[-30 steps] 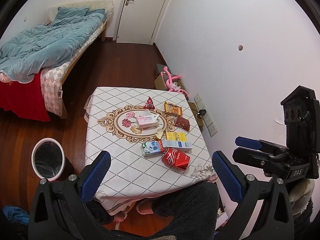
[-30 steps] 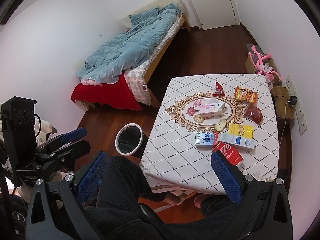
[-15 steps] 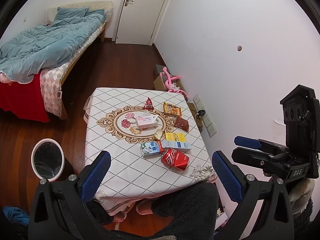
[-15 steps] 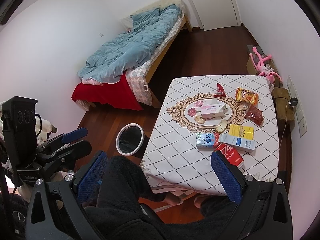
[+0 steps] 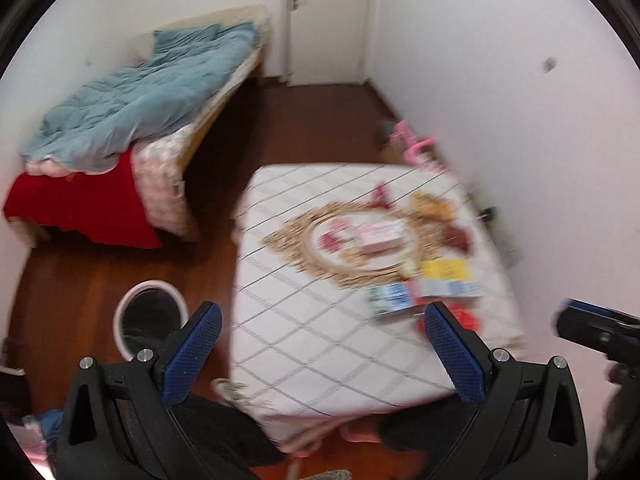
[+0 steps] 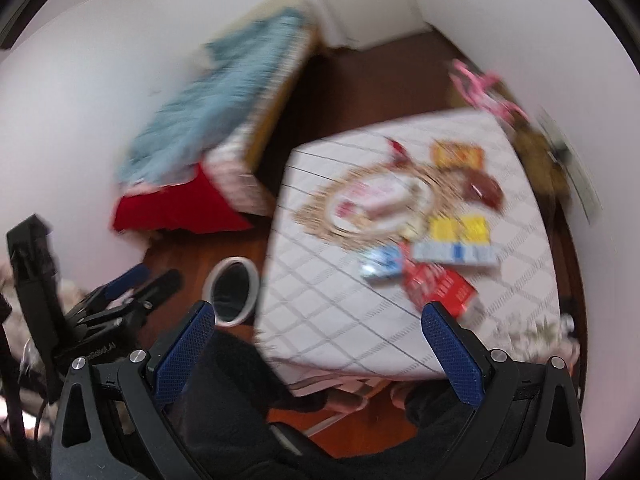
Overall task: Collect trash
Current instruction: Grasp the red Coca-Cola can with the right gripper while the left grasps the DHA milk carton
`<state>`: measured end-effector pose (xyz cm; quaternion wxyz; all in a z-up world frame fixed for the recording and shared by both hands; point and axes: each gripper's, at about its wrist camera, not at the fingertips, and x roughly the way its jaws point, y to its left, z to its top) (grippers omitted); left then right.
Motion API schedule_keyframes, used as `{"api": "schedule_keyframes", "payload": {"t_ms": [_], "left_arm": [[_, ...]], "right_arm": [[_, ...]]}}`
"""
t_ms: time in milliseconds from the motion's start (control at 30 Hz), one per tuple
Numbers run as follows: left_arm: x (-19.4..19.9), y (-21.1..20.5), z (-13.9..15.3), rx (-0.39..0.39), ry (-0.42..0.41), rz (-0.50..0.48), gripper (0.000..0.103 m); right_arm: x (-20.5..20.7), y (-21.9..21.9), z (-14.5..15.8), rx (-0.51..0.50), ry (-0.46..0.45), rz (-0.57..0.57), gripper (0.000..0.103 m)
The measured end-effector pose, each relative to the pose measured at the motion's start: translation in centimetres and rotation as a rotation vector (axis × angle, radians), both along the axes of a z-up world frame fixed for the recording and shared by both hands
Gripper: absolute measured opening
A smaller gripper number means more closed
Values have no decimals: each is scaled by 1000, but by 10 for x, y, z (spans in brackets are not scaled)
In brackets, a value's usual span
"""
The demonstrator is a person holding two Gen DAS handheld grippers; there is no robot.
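Note:
Several pieces of trash lie on a low table with a white diamond-pattern cloth (image 5: 304,320) (image 6: 320,300): a red crushed can (image 6: 440,286), a blue-white carton (image 6: 380,264) (image 5: 392,300), a yellow packet (image 6: 460,230) (image 5: 444,270), a pink box (image 5: 380,236) (image 6: 384,198) and snack wrappers (image 6: 456,154). A white-rimmed bin (image 5: 148,320) (image 6: 232,290) stands on the floor left of the table. My left gripper (image 5: 326,352) and right gripper (image 6: 320,350) are both open and empty, held above the table's near edge. Both views are motion-blurred.
A bed with a blue duvet and red sheet (image 5: 120,128) stands at the left. A white wall (image 5: 500,100) runs along the right, with a pink toy (image 5: 412,148) at its foot. Dark wood floor lies between bed and table.
Both grippers have swung quickly; the table has shifted right in the left view and appears larger and closer in the right view. Both stay open.

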<state>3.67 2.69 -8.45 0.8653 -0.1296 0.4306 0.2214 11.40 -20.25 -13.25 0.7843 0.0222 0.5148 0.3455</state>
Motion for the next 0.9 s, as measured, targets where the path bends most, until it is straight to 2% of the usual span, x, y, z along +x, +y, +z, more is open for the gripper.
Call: {"api": "schedule_keyframes", "payload": {"t_ms": [100, 200, 367, 467, 567, 667, 733, 833, 900], "left_arm": [[25, 16, -60, 5, 110, 10, 103], [42, 27, -110, 8, 197, -14, 103], [65, 31, -174, 76, 298, -79, 103], [79, 31, -203, 81, 348, -111, 103], [88, 30, -221, 79, 389, -133, 103], [91, 28, -230, 74, 401, -148, 103], [92, 28, -229, 77, 404, -161, 103], [95, 20, -222, 109, 397, -204, 103], [100, 10, -211, 143, 379, -258, 103]], "right_arm": [[19, 4, -56, -95, 33, -67, 103], [40, 13, -104, -229, -5, -77, 103], [78, 50, -160, -449, -41, 92, 103], [95, 70, -187, -556, -38, 191, 103], [106, 87, -211, -641, -31, 276, 103], [110, 94, -228, -670, -1, 317, 103], [113, 92, -231, -650, 11, 304, 98], [116, 75, -232, -566, 78, 236, 98], [112, 60, -232, -546, 101, 181, 98]]}}
